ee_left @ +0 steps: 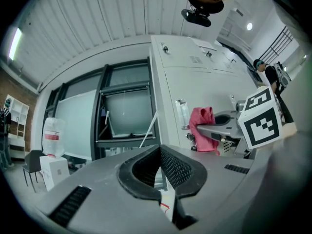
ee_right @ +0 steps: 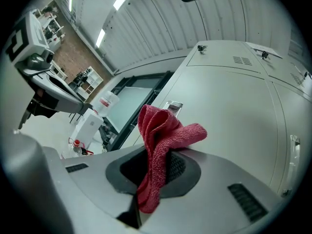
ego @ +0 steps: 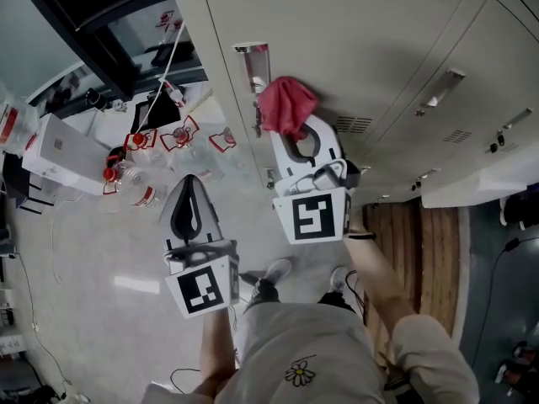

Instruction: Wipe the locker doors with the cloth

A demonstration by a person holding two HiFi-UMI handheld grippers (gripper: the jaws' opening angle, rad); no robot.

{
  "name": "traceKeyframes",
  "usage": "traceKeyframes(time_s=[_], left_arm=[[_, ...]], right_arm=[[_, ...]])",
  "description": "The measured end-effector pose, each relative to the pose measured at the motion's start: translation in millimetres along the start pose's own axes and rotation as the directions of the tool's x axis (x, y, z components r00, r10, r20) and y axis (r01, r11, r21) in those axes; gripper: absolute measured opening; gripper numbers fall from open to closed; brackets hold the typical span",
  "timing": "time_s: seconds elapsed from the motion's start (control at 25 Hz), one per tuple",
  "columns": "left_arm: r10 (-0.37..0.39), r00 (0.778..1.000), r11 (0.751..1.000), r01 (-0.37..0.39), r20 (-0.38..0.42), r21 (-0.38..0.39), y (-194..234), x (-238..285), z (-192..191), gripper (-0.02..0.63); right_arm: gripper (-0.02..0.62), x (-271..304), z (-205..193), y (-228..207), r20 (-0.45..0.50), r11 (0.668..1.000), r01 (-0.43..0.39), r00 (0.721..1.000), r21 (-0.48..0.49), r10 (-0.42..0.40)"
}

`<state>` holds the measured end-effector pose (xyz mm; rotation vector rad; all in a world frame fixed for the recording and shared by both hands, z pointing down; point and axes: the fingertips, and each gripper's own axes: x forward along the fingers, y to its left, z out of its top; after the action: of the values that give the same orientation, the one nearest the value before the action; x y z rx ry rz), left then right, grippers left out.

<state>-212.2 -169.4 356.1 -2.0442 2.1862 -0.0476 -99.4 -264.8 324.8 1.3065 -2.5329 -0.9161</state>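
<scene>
A red cloth (ego: 286, 103) (ee_right: 158, 135) hangs bunched from my right gripper (ego: 295, 129) (ee_right: 161, 152), which is shut on it. The cloth sits against or just off the pale grey locker door (ego: 362, 49) (ee_right: 229, 111), beside a metal handle plate (ego: 253, 57) (ee_right: 171, 106). I cannot tell whether it touches. My left gripper (ego: 189, 188) (ee_left: 158, 150) is lower and to the left, away from the lockers, shut with nothing in it. From the left gripper view the cloth (ee_left: 204, 128) shows in front of the locker (ee_left: 204, 91).
Plastic bottles with red labels (ego: 139, 162) and a white box (ego: 63, 150) stand on the floor to the left. A dark-framed window (ego: 101, 23) adjoins the lockers. The person's shoes (ego: 274, 272) are below, and a wooden strip (ego: 421, 251) runs along the locker base.
</scene>
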Motion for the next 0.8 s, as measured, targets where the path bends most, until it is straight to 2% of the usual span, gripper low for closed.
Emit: traceKeyframes(time_s=[0.2, 0.4, 0.64, 0.8], left_arm=[[0.010, 1.000, 1.000, -0.010, 0.010, -0.004, 2, 4, 2, 0.015], [0.000, 1.000, 1.000, 0.000, -0.015, 0.028, -4, 8, 0, 0.015], [-0.029, 0.999, 1.000, 0.030, -0.014, 0.010, -21, 15, 1, 0.015], [-0.057, 0.998, 0.998, 0.058, 0.017, -0.014, -36, 22, 5, 0.015]], right_arm=[[0.028, 3, -15, -8, -0.043, 1.000, 0.018, 0.999, -0.015, -0.019], [0.028, -2, -20, -21, -0.045, 0.999, 0.043, 0.998, -0.021, -0.044], [0.028, -14, -32, -36, -0.070, 0.996, 0.074, 0.995, -0.044, -0.077], [0.028, -28, -44, -54, -0.098, 0.993, 0.094, 0.990, -0.068, -0.101]])
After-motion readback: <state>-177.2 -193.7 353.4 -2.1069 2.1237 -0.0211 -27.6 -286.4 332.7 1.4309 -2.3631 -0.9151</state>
